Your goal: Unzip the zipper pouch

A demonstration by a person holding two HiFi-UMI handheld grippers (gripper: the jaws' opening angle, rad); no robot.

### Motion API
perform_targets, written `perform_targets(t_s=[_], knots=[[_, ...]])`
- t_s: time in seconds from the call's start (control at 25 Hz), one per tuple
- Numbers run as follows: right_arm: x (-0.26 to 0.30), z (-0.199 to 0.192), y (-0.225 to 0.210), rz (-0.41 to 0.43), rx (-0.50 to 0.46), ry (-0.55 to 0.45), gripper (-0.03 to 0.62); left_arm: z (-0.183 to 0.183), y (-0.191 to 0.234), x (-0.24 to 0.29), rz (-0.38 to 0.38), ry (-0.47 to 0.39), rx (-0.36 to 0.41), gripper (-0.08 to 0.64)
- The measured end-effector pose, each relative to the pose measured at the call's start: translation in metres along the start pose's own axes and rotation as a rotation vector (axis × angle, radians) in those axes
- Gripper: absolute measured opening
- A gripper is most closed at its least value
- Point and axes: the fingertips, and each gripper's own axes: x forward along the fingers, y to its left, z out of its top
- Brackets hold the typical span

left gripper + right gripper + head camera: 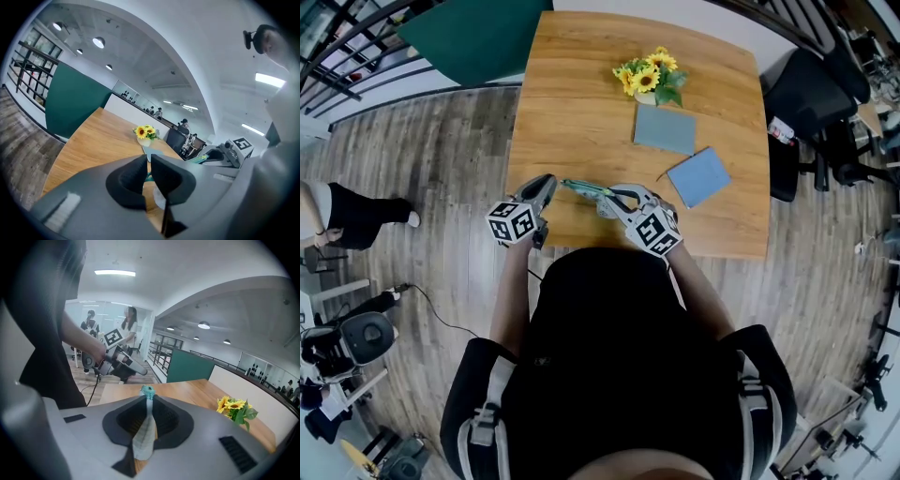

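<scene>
A slim green zipper pouch hangs above the near edge of the wooden table, stretched between my two grippers. My right gripper is shut on it. In the right gripper view the pouch runs up between the pads, and its teal end sticks out past the tips of the right gripper. My left gripper is at the pouch's left end. In the left gripper view its jaws stand a narrow slit apart, with a teal scrap low in the slit. The right gripper shows beyond.
A small pot of sunflowers stands at the far side of the table. Two flat grey-blue pouches lie right of centre. A black office chair stands beside the table's right edge. A seated person's leg is at far left.
</scene>
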Motion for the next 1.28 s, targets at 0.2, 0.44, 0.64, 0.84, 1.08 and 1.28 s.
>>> perform_targets(t_s=[0.2,0.44,0.64,0.84,1.08,1.28], knots=[[-0.005,-0.002,-0.016,-0.039,0.041,-0.018,0.041,0.005,-0.009,-0.003,0.053,0.002,0.145,-0.002],[-0.007,-0.008,-0.025,-0.058,0.074,-0.021,0.04,0.003,-0.023,-0.004,0.062,0.054,0.276,-0.002],[-0.009,-0.013,-0.029,-0.072,0.079,-0.016,0.04,-0.01,-0.031,-0.003,0.06,0.091,0.324,-0.002],[-0.01,-0.016,-0.027,-0.069,0.087,-0.016,0.04,-0.018,-0.03,-0.005,0.06,0.103,0.309,-0.002],[-0.01,-0.017,-0.026,-0.07,0.086,-0.017,0.04,-0.021,-0.026,-0.006,0.066,0.108,0.29,-0.002],[-0.012,-0.019,-0.028,-0.082,0.08,-0.01,0.04,-0.024,-0.027,-0.006,0.061,0.112,0.281,-0.002]])
